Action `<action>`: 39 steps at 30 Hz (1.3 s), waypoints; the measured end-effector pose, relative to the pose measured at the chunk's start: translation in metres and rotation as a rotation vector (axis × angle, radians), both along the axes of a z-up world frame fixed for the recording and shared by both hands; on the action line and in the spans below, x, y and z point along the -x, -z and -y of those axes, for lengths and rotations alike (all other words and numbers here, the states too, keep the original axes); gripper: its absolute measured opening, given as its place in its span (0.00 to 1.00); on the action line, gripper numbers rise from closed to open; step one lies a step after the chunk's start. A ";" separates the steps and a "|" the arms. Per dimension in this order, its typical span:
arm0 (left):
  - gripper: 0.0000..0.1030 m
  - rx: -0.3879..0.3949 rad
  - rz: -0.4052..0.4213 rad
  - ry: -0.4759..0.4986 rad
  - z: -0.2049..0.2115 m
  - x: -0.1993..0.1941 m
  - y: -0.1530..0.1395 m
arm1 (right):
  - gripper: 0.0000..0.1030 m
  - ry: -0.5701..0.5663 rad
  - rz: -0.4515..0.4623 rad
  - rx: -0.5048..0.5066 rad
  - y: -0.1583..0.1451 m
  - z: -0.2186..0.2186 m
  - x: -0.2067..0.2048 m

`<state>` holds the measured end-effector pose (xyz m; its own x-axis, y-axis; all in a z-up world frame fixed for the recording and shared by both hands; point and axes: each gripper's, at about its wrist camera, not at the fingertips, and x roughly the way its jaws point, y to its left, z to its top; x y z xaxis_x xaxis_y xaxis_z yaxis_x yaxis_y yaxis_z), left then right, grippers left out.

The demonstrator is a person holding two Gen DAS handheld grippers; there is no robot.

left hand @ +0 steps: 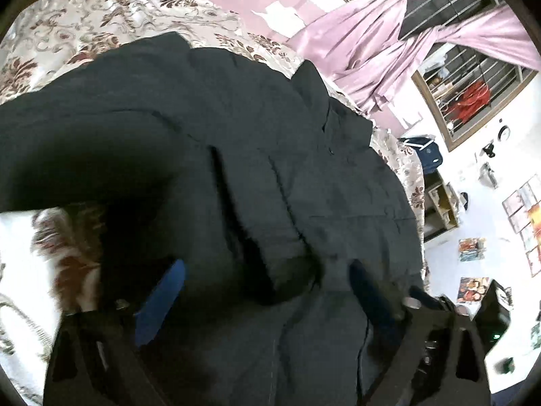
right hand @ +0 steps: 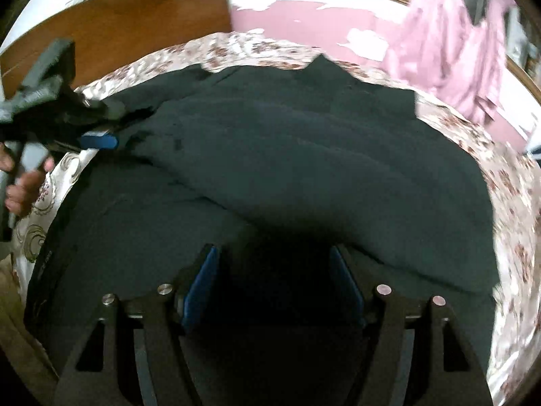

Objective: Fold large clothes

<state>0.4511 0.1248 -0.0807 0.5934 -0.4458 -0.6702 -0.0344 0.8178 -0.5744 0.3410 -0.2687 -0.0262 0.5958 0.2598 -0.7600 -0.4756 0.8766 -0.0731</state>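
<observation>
Right now a big dark jacket point(right hand: 304, 155) lies spread over most of the bed point(right hand: 507, 196), on the flowery bed cover.

The left claw point(left hand: 267, 280) is wide open. A thick roll of the jacket's cloth sits between its two blue pads point(left hand: 159, 301), but the pads are not squeezing it. In the right wrist view, the left claw point(right hand: 111, 125) is at the far left side of the jacket, right at a loose flap of cloth. The right claw point(right hand: 274, 287) is wide open too. It hangs over the near part of the jacket, with only dark cloth and shadow between its pads. I cannot tell if it touches the cloth.

What could go wrong? The jacket looks thick and puffy. If a claw grabs only the top layer, the layer under it may stay behind and the fold will come out bumpy. If it grabs too big a bunch, the cloth may slip out when lifted. The bed cover looks shiny and smooth, so the whole jacket may slide when one side is pulled. A claw could also pinch the bed cover along with the jacket.

The collar point(left hand: 338, 115) points to the far side of the bed, toward the pink wall point(right hand: 304, 17). So the jacket's long way runs from near the claws to far away.
</observation>
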 end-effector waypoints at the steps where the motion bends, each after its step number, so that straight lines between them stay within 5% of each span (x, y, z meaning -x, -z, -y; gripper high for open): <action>1: 0.49 -0.016 0.001 -0.001 0.004 -0.002 -0.001 | 0.62 0.024 0.001 -0.005 -0.001 0.014 0.004; 2: 0.22 -0.048 -0.015 -0.012 0.009 -0.007 -0.001 | 0.62 0.048 0.005 -0.003 0.001 0.027 0.004; 3: 0.07 -0.090 -0.021 -0.037 0.011 -0.009 -0.003 | 0.62 0.075 0.012 0.002 0.002 0.038 0.008; 11: 0.05 -0.290 0.213 -0.130 0.013 0.026 -0.054 | 0.63 0.223 0.083 -0.041 -0.019 0.081 -0.030; 20: 0.05 -0.330 0.099 -0.134 -0.001 0.034 -0.012 | 0.64 0.293 0.038 -0.113 0.015 0.021 -0.106; 22: 0.06 -0.331 0.100 -0.131 -0.001 0.034 -0.011 | 0.73 0.307 0.012 -0.099 0.027 0.012 -0.117; 25: 0.10 -0.295 0.088 -0.116 -0.007 0.034 -0.008 | 0.89 0.352 -0.010 -0.080 0.047 0.001 -0.127; 28: 0.21 -0.195 0.067 -0.119 -0.022 0.043 -0.002 | 0.92 0.358 0.039 -0.071 0.057 -0.002 -0.122; 35: 0.75 0.032 0.072 -0.300 -0.090 0.098 0.005 | 0.97 0.358 0.093 -0.134 0.062 0.004 -0.108; 39: 0.75 0.213 -0.001 -0.468 -0.150 0.132 0.018 | 0.98 0.363 0.108 -0.138 0.061 0.009 -0.105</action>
